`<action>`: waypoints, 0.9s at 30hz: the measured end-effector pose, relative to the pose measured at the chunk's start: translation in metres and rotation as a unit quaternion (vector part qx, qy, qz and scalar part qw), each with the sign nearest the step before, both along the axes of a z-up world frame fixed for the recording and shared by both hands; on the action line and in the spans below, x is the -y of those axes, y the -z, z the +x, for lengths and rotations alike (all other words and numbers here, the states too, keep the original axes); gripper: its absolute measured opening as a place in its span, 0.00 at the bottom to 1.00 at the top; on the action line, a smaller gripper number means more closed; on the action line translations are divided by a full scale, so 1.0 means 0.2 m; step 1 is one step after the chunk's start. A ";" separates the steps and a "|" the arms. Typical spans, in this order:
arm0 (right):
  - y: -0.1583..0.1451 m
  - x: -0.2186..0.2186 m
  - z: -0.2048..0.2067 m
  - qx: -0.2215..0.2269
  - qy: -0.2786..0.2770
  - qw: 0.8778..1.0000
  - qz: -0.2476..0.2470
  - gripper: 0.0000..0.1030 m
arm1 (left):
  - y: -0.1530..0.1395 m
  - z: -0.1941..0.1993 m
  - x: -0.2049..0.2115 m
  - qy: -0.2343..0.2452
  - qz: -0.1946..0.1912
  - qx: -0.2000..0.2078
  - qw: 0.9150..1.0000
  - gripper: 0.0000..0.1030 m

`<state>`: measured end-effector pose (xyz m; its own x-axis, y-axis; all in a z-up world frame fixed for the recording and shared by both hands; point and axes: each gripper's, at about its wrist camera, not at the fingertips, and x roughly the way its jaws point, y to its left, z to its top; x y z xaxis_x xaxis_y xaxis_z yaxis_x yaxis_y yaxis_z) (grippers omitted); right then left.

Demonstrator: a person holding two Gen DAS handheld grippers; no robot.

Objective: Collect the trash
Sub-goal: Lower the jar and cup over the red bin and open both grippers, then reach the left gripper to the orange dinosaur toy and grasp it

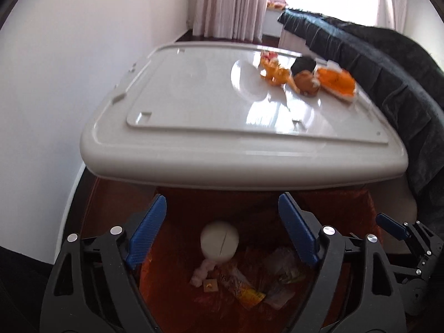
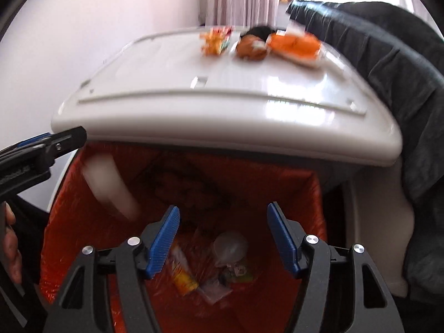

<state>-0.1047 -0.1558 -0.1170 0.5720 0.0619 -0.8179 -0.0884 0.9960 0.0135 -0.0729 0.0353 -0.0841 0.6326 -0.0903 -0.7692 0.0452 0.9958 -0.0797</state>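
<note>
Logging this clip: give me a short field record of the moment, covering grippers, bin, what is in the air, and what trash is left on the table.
left gripper: open, nothing between the fingers, above the bin
right gripper: open, empty, above the bin
bin: orange liner, below the near table edge
white cup: blurred, over the bin, held by neither gripper, apparently falling
bin contents: wrappers, clear plastic piece
table: white, glossy
left on table: orange wrappers, brown round item, at the far right
</note>
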 end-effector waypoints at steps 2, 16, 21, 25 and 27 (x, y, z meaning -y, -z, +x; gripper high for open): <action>-0.06 0.02 -0.01 0.029 0.005 1.000 0.002 0.65 | -0.05 0.01 -0.01 0.001 -0.006 0.015 1.000 0.81; -0.49 0.12 0.03 0.182 0.017 0.981 -0.064 0.73 | -0.32 0.38 0.21 0.029 -0.003 0.079 0.996 0.82; -0.57 0.17 0.09 0.207 0.021 0.976 -0.067 0.73 | -0.28 0.63 0.34 0.031 -0.006 0.064 0.997 0.82; -0.57 0.20 0.10 0.213 0.025 0.975 -0.064 0.76 | -0.21 0.79 0.40 0.023 -0.021 0.044 0.999 0.82; -0.55 0.21 0.10 0.210 0.025 0.975 -0.065 0.76 | -0.18 0.87 0.42 0.016 -0.023 0.034 0.999 0.82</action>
